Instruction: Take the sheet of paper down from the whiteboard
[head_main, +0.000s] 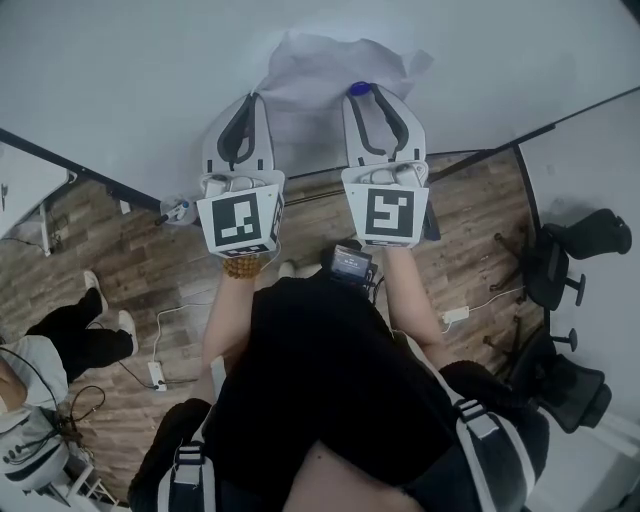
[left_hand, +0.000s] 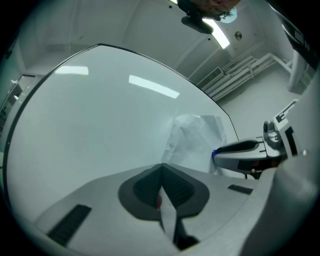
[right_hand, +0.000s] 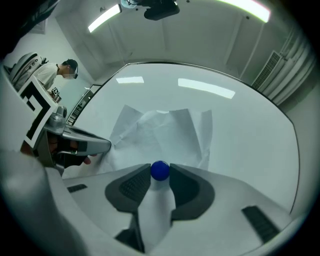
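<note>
The person is standing close to the whiteboard (head_main: 120, 80) with both bare forearms stretching straight ahead, side by side, each hand carrying a gripper whose marker cube is facing back toward the head camera. In the head view the crumpled sheet of paper (head_main: 330, 65) is hanging on the board at the top centre of the frame, and both grippers are reaching up to its lower edge. The left gripper (head_main: 257, 100) is pointing at the sheet's lower left corner. In its own view its jaws are pressing together at the tips, right at that corner of the sheet (left_hand: 195, 137). A thin white sliver and a small red spot (left_hand: 159, 200) are showing between the pads, and I cannot tell what the spot is or whether the sheet is being pinched. The right gripper (head_main: 368, 95) is sitting at the lower right part of the sheet. In the right gripper view its jaws are closing on a round blue magnet (right_hand: 160, 170), which is touching both tips and lying against the paper (right_hand: 160, 132). The left gripper (right_hand: 80, 145) is coming in from the left edge of that view, its tip touching the sheet's left side. Above the magnet the paper is bulging and creasing away from the board (right_hand: 250, 130).
</note>
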